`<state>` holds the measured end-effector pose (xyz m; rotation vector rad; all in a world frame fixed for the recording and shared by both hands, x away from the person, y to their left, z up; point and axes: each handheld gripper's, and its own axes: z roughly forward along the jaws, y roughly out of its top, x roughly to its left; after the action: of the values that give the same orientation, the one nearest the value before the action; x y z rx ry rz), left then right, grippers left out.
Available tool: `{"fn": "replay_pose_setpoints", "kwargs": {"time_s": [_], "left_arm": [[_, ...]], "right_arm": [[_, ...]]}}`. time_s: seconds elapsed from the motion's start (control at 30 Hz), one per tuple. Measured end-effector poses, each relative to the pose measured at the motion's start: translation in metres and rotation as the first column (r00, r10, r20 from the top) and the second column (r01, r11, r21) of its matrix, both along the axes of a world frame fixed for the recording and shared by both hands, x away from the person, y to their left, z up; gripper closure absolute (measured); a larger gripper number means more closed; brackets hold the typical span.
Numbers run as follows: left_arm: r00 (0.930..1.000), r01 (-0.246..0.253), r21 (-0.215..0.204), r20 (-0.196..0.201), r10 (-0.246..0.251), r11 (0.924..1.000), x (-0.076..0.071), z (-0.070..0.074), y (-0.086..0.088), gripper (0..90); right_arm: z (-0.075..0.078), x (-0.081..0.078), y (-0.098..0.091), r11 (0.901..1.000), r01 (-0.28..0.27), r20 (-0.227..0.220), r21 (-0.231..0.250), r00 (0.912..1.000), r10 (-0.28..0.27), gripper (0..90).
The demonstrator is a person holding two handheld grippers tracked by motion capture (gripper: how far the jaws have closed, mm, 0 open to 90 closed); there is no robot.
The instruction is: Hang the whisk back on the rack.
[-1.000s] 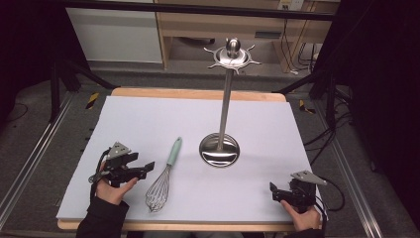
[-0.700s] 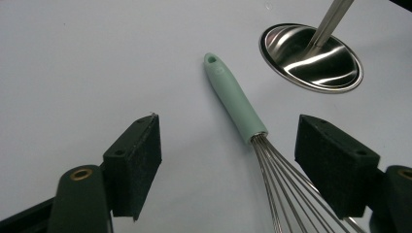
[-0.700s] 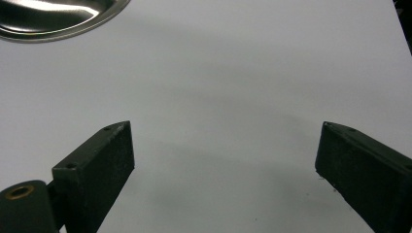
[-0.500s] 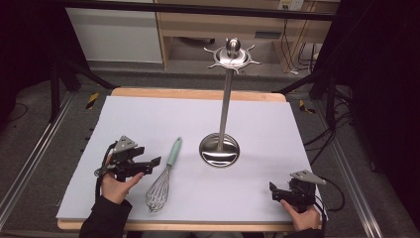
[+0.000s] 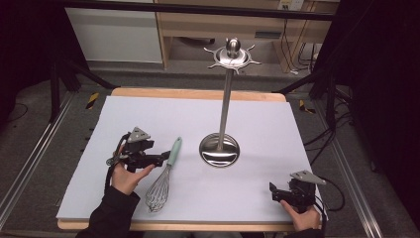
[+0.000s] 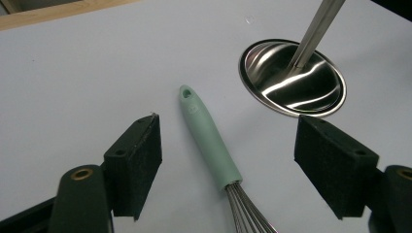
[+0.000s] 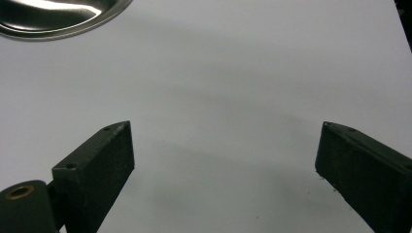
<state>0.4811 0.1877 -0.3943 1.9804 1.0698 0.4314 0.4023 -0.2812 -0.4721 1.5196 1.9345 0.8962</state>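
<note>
Lower left of high view: your left gripper (image 5: 159, 158) hovers at mint-green handle of steel wire whisk (image 5: 163, 177), jaws wide apart, nothing held. Whisk lies flat on white table mat (image 5: 148, 114), handle up-frame, wires toward you. Left gripper view: handle (image 6: 208, 137) sits between jaws, closer to left one. Risk: off-centre closing could roll or skid handle toward shiny round base of steel utensil stand (image 5: 219, 149). Lower right: your right gripper (image 5: 284, 194) rests, jaws apart, empty.
</note>
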Motion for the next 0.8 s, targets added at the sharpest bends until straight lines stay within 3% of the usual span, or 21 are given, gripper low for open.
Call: {"fn": "replay_pose_setpoints", "kwargs": {"time_s": [0.53, 0.8], "left_arm": [[0.9985, 0.025, 0.098, -0.051, -0.02, 0.9949, 0.01, -0.001, -0.02, 24.4], [0.9944, 0.038, 0.138, -0.103, -0.024, 0.9896, 0.017, -0.009, -0.026, 24.4]], "right_arm": [[-0.001, 0.0, 0.002, 0.9999, -0.012, -0.008, -0.008, 0.9999, 0.012, 7.6], [-0.001, 0.001, 0.002, 0.9997, -0.018, -0.012, -0.016, 0.9998, 0.018, 7.7]]}}
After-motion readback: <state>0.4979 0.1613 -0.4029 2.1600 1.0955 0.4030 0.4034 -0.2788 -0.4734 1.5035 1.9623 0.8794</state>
